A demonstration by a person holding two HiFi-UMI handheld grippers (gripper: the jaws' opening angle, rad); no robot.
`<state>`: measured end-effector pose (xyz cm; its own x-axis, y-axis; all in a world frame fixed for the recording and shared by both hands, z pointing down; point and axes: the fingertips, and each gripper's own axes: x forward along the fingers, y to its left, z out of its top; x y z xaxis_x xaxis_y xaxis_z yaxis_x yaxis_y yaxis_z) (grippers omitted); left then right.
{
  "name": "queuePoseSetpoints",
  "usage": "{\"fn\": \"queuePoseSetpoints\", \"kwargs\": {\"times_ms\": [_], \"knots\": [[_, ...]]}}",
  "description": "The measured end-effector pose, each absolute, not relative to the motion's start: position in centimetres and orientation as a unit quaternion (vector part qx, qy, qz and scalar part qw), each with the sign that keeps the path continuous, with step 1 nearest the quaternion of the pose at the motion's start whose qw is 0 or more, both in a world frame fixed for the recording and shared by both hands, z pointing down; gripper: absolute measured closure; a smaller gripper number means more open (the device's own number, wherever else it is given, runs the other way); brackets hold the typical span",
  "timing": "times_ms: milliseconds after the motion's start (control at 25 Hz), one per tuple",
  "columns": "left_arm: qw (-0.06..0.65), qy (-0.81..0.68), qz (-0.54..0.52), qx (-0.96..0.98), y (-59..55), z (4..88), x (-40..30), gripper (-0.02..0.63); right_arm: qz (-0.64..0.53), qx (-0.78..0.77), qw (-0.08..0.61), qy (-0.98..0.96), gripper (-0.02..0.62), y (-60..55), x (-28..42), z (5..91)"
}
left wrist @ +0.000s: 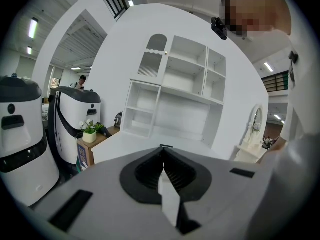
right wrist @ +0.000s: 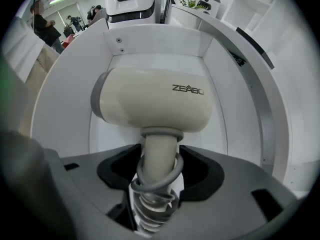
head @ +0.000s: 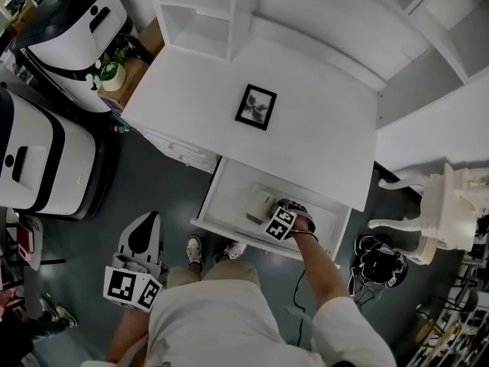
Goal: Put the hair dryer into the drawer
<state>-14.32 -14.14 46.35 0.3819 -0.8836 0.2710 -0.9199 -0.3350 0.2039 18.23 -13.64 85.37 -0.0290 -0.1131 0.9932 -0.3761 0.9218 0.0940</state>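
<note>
down inside the open drawer [head: 233,197], the right claw [right wrist: 159,174] clasps the hair dryer [right wrist: 155,101] by its handle, with the body low by the drawer floor, likely so it can be set down gently. the left claw [left wrist: 162,156], jaws together and empty, waits aside.

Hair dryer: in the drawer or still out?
In. The hair dryer lies inside the open drawer, with white drawer walls on all sides. Its handle sits between the jaws of the right tool, which reaches down into the drawer.
</note>
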Motion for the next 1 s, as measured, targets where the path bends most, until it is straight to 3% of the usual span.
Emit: {"fn": "queuePoseSetpoints", "kwargs": {"times_ms": [280,440,560,800,1000], "knots": [[0.165,-0.554,0.052,0.814,-13.9,46.4,-14.6,0.589,0.092,0.182,0.678,-0.706,0.353,-13.7,18.3,85.3],[0.164,-0.551,0.047,0.817,-13.6,46.3,-14.6,0.589,0.087,0.221,0.664,-0.709,0.261,-14.4,18.7,84.3],[0.165,-0.544,0.042,0.821,-13.7,46.4,-14.6,0.589,0.076,0.249,0.65,-0.714,0.244,-14.7,18.8,82.9],[0.163,-0.517,0.027,0.84,-14.1,45.8,-13.7,0.589,0.085,0.301,0.63,-0.711,0.239,-13.6,19.4,80.1],[0.153,-0.485,0.013,0.861,-14.7,44.9,-13.0,0.589,0.143,0.387,0.575,-0.707,0.239,-12.2,19.7,77.1]]}}
